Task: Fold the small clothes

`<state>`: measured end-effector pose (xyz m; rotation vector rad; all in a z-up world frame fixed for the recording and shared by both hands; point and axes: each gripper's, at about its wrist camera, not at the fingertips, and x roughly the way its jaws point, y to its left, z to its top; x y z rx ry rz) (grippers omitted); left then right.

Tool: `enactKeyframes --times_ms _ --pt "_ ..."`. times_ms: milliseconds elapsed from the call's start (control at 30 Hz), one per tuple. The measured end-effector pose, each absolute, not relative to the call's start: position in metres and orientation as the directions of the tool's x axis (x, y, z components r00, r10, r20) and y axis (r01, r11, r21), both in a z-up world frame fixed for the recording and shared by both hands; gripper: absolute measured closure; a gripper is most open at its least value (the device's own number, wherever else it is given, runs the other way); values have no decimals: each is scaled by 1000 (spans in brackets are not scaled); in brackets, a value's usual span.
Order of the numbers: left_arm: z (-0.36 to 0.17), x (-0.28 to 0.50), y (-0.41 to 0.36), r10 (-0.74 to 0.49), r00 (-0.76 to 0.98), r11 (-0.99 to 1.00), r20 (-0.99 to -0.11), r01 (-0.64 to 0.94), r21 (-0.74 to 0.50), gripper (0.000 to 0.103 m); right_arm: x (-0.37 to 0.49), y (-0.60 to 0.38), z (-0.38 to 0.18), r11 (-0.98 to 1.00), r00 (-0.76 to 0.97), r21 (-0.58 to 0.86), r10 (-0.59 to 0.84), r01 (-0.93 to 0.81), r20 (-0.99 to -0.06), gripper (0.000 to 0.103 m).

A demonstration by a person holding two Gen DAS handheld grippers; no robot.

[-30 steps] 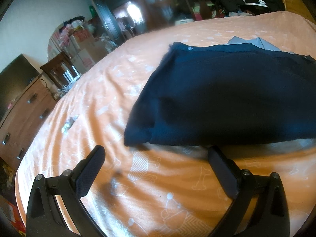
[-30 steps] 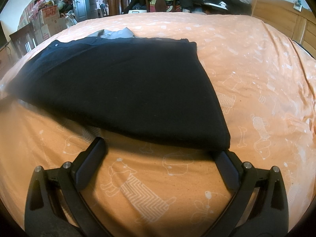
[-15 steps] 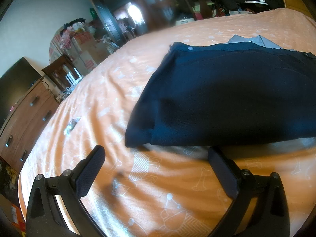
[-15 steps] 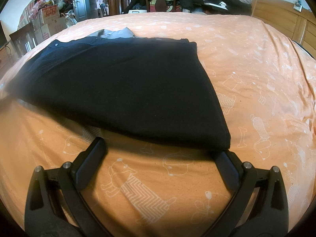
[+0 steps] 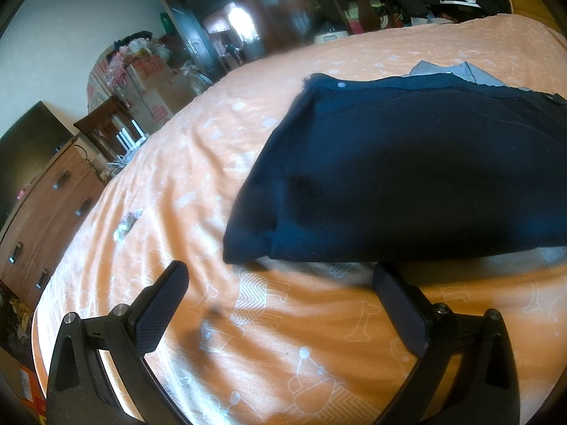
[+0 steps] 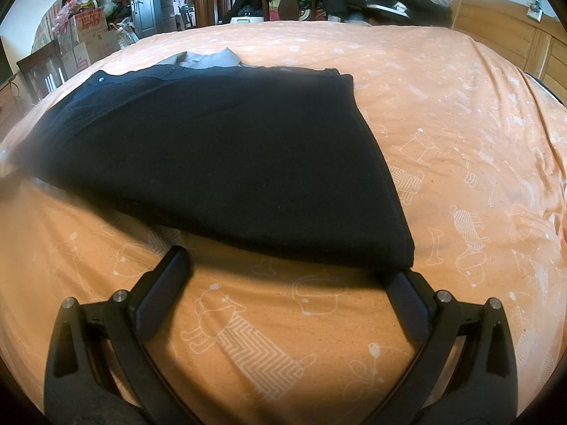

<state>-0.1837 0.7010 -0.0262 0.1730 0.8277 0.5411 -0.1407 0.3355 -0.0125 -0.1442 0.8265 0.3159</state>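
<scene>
Staying spread apart, both tools (image 5: pixel 280 276) (image 6: pixel 288 260) hover unmoved before the folded navy garment (image 6: pixel 219 156).

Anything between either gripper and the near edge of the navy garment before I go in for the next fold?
Nothing visible. Only bare orange bedsheet lies between the open left gripper and the navy garment, and the same for the open right gripper, whose right finger is already at the garment's near corner.
</scene>
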Motion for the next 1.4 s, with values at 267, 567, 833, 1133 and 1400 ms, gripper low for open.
enactKeyframes --times_ms 267,567,833,1133,1400 --pt "-32 -175 726 399 485 901 -778 -364 235 0 -125 332 -14 943 588 22 225 -332 -777 0" --pt "-24 -189 762 128 472 936 -872 -349 -51 0 -110 337 -6 912 505 -12 216 -411 -836 0" --pt "-7 -257 818 64 529 853 -846 -469 -228 6 -82 320 -14 915 375 139 289 -378 -881 0" --pt "-3 -257 828 -286 657 689 -698 -366 -626 17 -70 315 -19 940 408 116 248 -322 -879 0" --pt "-21 -220 825 -298 649 646 -700 -403 -649 33 -73 316 -20 940 410 114 247 -321 -878 0"
